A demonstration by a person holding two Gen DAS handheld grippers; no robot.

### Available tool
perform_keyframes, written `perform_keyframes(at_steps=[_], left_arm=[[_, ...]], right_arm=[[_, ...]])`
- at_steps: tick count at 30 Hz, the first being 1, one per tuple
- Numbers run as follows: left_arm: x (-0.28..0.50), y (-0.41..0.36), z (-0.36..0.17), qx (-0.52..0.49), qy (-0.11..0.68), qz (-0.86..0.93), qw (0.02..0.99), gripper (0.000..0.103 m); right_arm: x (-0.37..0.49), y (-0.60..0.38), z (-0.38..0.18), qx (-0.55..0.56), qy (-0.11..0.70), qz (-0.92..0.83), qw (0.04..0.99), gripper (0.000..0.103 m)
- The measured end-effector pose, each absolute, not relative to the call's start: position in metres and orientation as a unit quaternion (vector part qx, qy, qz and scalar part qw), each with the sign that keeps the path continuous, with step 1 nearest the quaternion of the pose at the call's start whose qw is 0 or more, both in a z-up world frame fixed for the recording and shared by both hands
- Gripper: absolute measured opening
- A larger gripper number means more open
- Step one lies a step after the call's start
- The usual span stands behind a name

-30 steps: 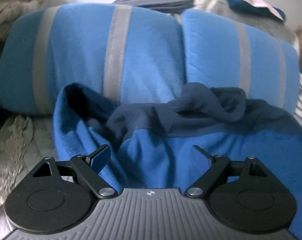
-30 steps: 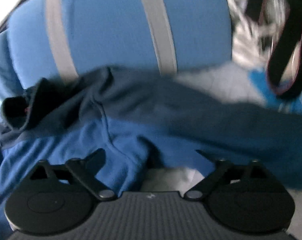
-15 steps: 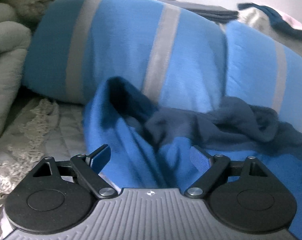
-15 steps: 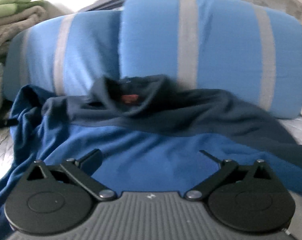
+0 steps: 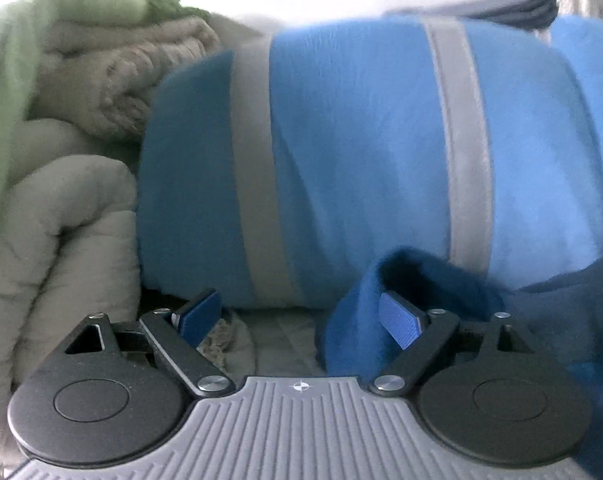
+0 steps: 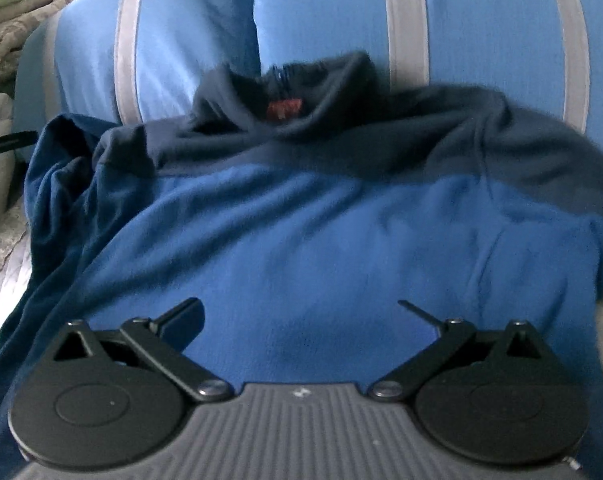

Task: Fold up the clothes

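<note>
A blue shirt (image 6: 321, 240) with a navy yoke and collar (image 6: 285, 92) lies crumpled on the bed against striped pillows. My right gripper (image 6: 299, 312) hovers open over the shirt's blue middle, with nothing between its fingers. In the left wrist view the shirt's left edge (image 5: 357, 320) stands up in a fold. My left gripper (image 5: 299, 318) is open, and its right pad (image 5: 399, 320) lies against that fold. Its left pad (image 5: 199, 316) is over the bare bedcover.
Two light-blue pillows with grey stripes (image 5: 361, 152) (image 6: 481, 20) lie right behind the shirt. Beige quilts (image 5: 61, 208) and a green blanket (image 5: 61, 8) are piled at the left. A quilted bedcover (image 5: 285, 336) shows under the left gripper. A black strap (image 6: 5, 142) pokes in at the left.
The left gripper has swung left to the shirt's left edge, bringing the quilts into view. The right gripper has moved from the shirt's right side to over its middle and dropped closer.
</note>
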State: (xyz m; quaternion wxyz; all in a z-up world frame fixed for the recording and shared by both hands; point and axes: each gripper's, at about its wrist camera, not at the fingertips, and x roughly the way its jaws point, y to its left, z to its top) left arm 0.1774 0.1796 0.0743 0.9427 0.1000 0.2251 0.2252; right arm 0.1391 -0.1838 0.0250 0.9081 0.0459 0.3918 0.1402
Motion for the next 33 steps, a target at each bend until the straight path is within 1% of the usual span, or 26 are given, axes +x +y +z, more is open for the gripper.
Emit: perform_keyframes(at_steps=[4, 5, 6, 7, 8, 9, 11, 15, 21, 23, 25, 26, 27, 28, 29, 30, 31, 32, 33], left_arm=[[0.195, 0.195, 0.071, 0.095, 0.26, 0.188, 0.942, 0.087], [0.195, 0.198, 0.072, 0.085, 0.266, 0.174, 0.944, 0.085], [0.195, 0.201, 0.074, 0.076, 0.271, 0.16, 0.946, 0.079], [0.196, 0.203, 0.075, 0.066, 0.276, 0.146, 0.948, 0.046], [0.196, 0.206, 0.076, 0.057, 0.282, 0.132, 0.949, 0.009], [0.191, 0.206, 0.078, 0.058, 0.284, 0.123, 0.949, 0.006], [0.181, 0.208, 0.081, 0.061, 0.289, 0.107, 0.949, 0.005], [0.144, 0.212, 0.083, 0.082, 0.293, 0.093, 0.948, 0.004], [0.092, 0.22, 0.068, 0.108, 0.322, 0.075, 0.938, 0.004], [0.085, 0.218, 0.059, 0.13, 0.339, 0.072, 0.929, 0.0], [0.074, 0.221, 0.049, 0.139, 0.354, 0.068, 0.922, 0.001], [0.069, 0.223, 0.045, 0.138, 0.359, 0.063, 0.921, 0.004], [0.064, 0.224, 0.044, 0.136, 0.355, 0.064, 0.923, 0.007], [0.059, 0.225, 0.044, 0.134, 0.351, 0.065, 0.925, 0.013], [0.055, 0.224, 0.046, 0.136, 0.342, 0.069, 0.927, 0.032], [0.051, 0.223, 0.049, 0.138, 0.33, 0.066, 0.932, 0.043], [0.048, 0.221, 0.053, 0.14, 0.318, 0.063, 0.936, 0.062], [0.046, 0.219, 0.057, 0.143, 0.302, 0.059, 0.941, 0.071], [0.048, 0.214, 0.062, 0.149, 0.292, 0.057, 0.943, 0.071]], right_arm=[[0.141, -0.182, 0.014, 0.062, 0.411, 0.143, 0.898, 0.103], [0.141, -0.181, 0.011, 0.061, 0.413, 0.142, 0.898, 0.103], [0.14, -0.179, 0.009, 0.057, 0.412, 0.141, 0.898, 0.103], [0.139, -0.177, 0.006, 0.048, 0.409, 0.141, 0.901, 0.103], [0.137, -0.175, 0.004, 0.035, 0.404, 0.141, 0.903, 0.103], [0.135, -0.17, 0.002, 0.018, 0.399, 0.142, 0.906, 0.103], [0.132, -0.165, -0.001, -0.007, 0.393, 0.141, 0.908, 0.103], [0.127, -0.157, -0.006, -0.032, 0.381, 0.137, 0.914, 0.103], [0.129, -0.158, -0.009, -0.028, 0.377, 0.139, 0.916, 0.103], [0.129, -0.157, -0.01, -0.028, 0.376, 0.139, 0.916, 0.103], [0.129, -0.156, -0.01, -0.029, 0.375, 0.138, 0.916, 0.103], [0.13, -0.155, -0.01, -0.03, 0.374, 0.137, 0.917, 0.103], [0.129, -0.156, -0.011, -0.03, 0.374, 0.137, 0.917, 0.103], [0.129, -0.156, -0.011, -0.031, 0.374, 0.137, 0.917, 0.103], [0.128, -0.155, -0.012, -0.032, 0.373, 0.137, 0.917, 0.103], [0.128, -0.155, -0.012, -0.034, 0.373, 0.136, 0.917, 0.103], [0.128, -0.155, -0.012, -0.035, 0.372, 0.135, 0.918, 0.103], [0.127, -0.154, -0.013, -0.037, 0.371, 0.134, 0.918, 0.103], [0.127, -0.153, -0.013, -0.039, 0.37, 0.133, 0.919, 0.103]])
